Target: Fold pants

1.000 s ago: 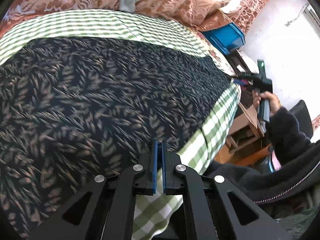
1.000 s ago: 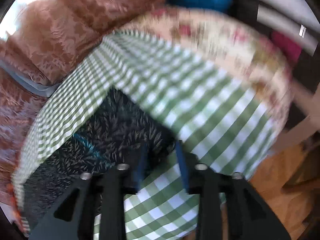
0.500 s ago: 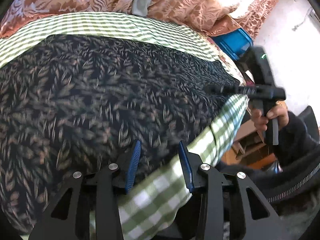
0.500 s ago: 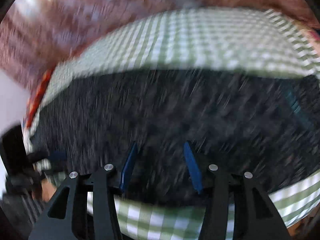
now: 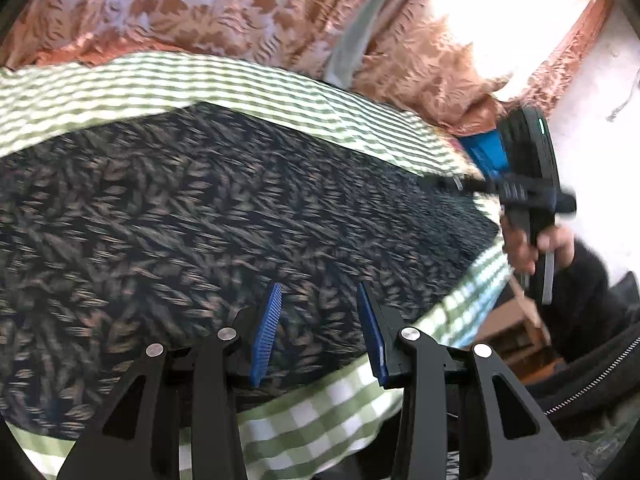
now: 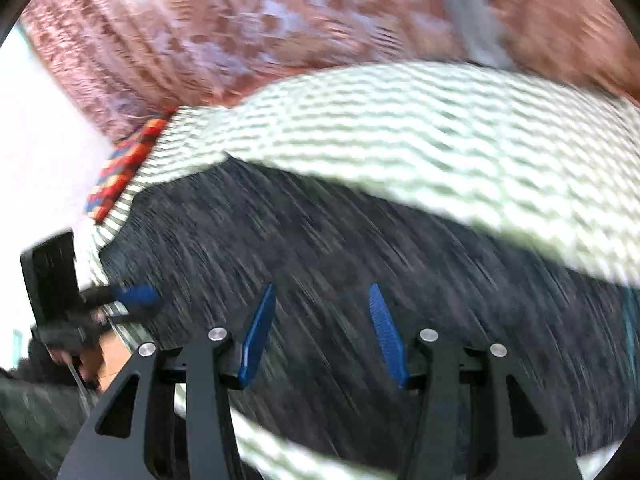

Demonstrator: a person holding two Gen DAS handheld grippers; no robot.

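Dark pants with a tan leaf print lie spread flat on a green-and-white checked cloth. My left gripper is open and empty, just above the pants' near edge. My right gripper is open and empty over the dark pants; this view is blurred by motion. From the left wrist view, the right gripper hovers at the far right end of the pants. From the right wrist view, the left gripper sits at the far left end.
Orange-brown patterned bedding piles up behind the checked cloth. A blue crate sits at the far right. A wooden stool or box stands below the bed's right edge. A red patterned fabric lies at the left.
My left gripper opened from shut and lifted back over the pants' near edge. My right gripper swung from the checked corner to face across the pants, staying open.
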